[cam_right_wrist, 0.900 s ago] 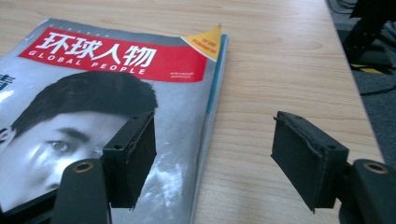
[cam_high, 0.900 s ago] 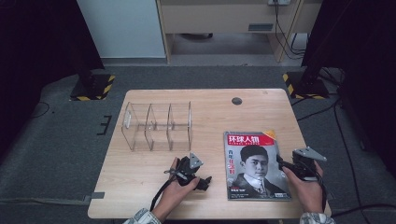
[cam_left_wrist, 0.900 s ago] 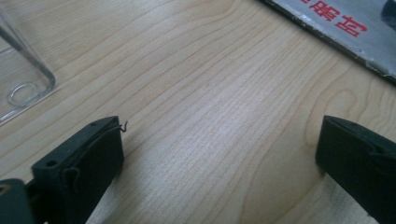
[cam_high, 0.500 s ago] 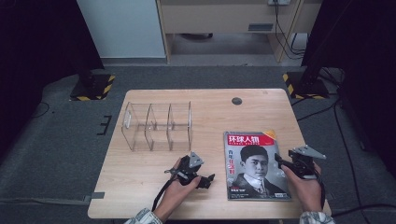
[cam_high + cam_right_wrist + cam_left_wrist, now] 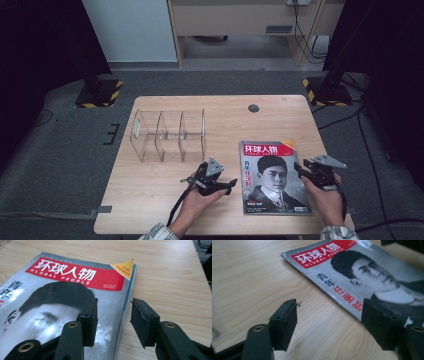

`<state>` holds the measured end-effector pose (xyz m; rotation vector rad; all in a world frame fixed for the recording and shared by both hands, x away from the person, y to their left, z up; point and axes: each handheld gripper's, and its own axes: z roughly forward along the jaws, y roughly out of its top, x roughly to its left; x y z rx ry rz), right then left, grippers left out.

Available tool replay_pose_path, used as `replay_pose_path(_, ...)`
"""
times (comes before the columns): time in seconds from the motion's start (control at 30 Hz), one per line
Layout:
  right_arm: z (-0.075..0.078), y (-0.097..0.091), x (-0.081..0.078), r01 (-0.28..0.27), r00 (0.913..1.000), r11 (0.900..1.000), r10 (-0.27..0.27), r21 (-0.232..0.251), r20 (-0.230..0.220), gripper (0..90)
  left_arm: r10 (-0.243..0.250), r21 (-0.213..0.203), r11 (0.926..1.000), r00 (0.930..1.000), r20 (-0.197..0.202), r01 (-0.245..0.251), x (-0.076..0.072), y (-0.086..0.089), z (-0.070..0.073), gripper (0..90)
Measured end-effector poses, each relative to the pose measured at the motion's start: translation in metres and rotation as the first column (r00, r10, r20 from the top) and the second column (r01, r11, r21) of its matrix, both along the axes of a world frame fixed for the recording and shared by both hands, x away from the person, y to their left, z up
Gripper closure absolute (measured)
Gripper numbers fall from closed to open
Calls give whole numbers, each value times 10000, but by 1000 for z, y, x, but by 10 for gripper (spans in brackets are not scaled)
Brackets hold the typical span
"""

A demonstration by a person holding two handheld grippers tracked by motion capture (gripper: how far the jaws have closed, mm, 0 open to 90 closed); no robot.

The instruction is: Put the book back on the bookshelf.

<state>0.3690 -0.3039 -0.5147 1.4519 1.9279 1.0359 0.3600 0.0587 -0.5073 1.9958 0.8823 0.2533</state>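
Note:
A magazine [image 5: 274, 175] with a red title band and a grey portrait cover lies flat on the wooden table [image 5: 150, 195], at the front right. My left gripper [image 5: 227, 184] is held low just left of the magazine's spine edge. In the left gripper view it [image 5: 329, 302] is open over bare wood, and the magazine [image 5: 362, 272] lies just beyond its right-hand jaw. My right gripper [image 5: 301, 171] sits at the magazine's right edge. It [image 5: 113, 301] is open, one jaw over the cover [image 5: 75, 290] and the other over the table, astride the page edge without pressing.
A clear acrylic divider rack [image 5: 167, 135] with several compartments stands at the table's left middle. A small dark round hole [image 5: 253, 107] sits near the far edge. Black stands and cables flank the table on the floor.
My right gripper has edged slightly left onto the magazine's right edge. My left gripper has shifted a little toward the spine. The magazine has not moved.

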Motion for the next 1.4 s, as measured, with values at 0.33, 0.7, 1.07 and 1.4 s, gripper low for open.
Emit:
replay_pose_path(0.33, -14, 4, 18, -84, 9984, 9999, 89, 102, -564, 331, -1250, 807, 9887, 9919, -224, 1264, -2, -41, -20, 467)
replay_pose_path(0.7, -21, 3, 24, -366, 9933, 9972, 435, 652, -1072, 360, -1513, 874, 9846, 9884, -111, 1517, 0, -62, -9, 452)
replay_pose_path(1.07, -9, 2, 13, -414, 9975, 9914, 481, 1244, -516, 480, -1658, 1935, 9681, 9860, 200, 1588, -11, -78, -21, 489)
replay_pose_path(1.4, -4, 5, -12, -1305, 9883, 9733, 1429, 1887, -536, 498, -1369, 1854, 9743, 9900, 341, 1283, -14, -75, -23, 488)
